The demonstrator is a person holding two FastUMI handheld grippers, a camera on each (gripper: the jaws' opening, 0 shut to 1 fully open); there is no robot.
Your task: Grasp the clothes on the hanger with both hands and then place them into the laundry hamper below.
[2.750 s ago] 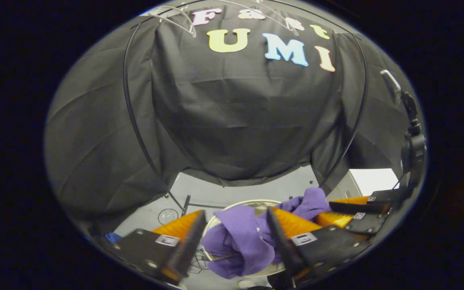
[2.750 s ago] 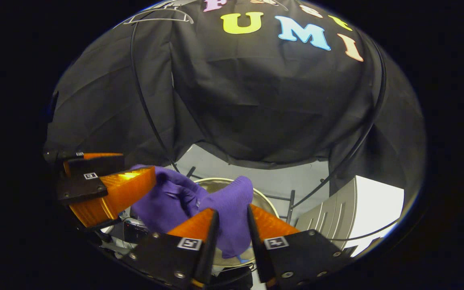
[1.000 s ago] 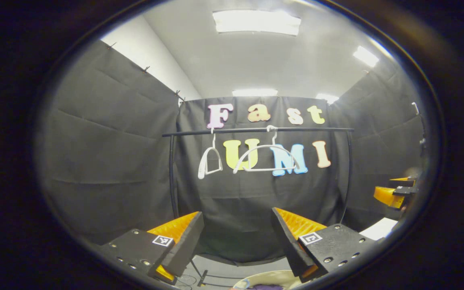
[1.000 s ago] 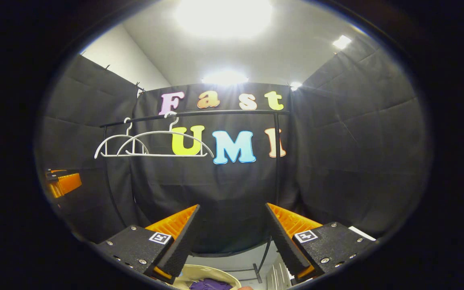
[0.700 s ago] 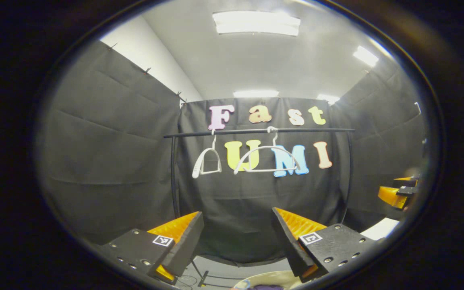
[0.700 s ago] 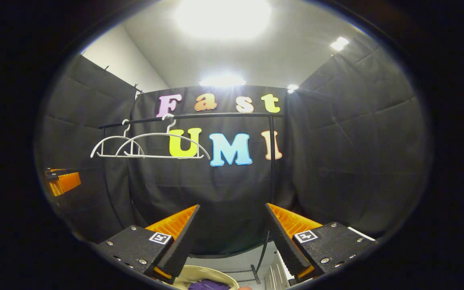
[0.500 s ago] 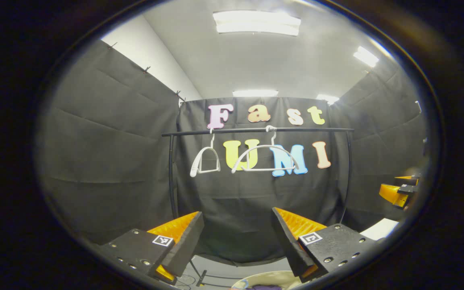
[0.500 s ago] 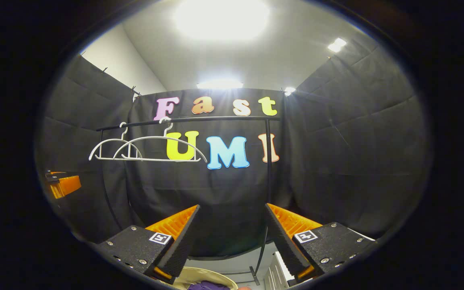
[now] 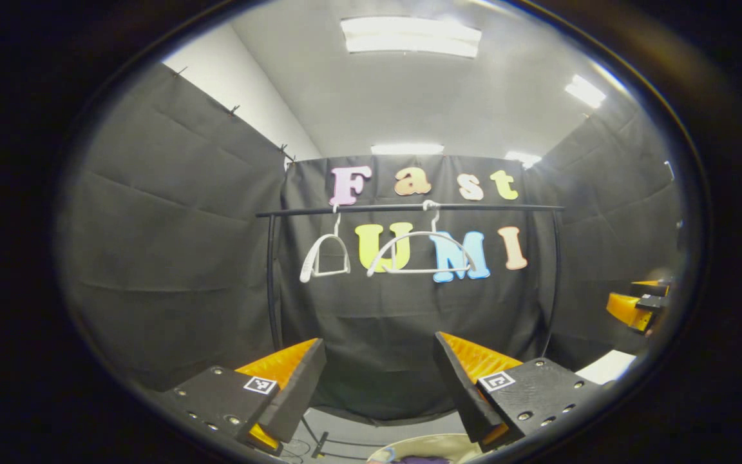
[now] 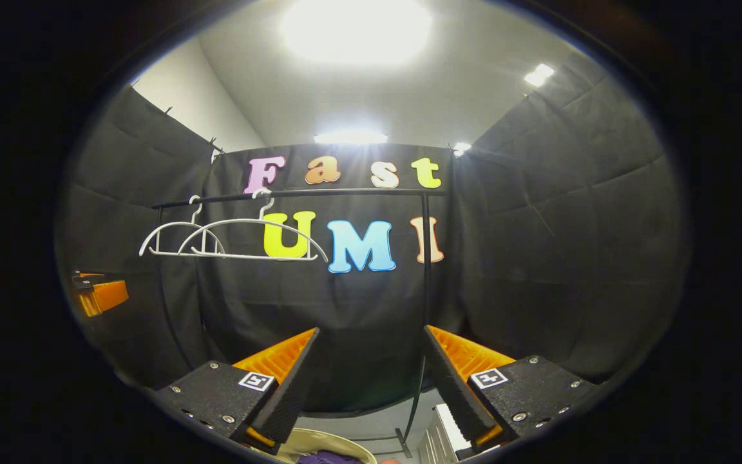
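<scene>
White hangers [image 9: 420, 252] hang bare on the black rail [image 9: 409, 209].

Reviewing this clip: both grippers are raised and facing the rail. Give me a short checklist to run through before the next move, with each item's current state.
1. Left gripper open and holding nothing: ok, the fingers stand wide apart.
2. Right gripper open and holding nothing: ok, same wide gap.
3. Purple garment in the laundry hamper: ok as far as it shows; a purple patch lies inside the rim at the bottom edge of the right gripper view.
4. Whole garment inside, nothing draped over the rim: cannot tell, most of the hamper is cut off.
5. White hangers on the black rail bare: ok, two hang with no clothes on them.
6. Grippers apart from each other: ok.
</scene>
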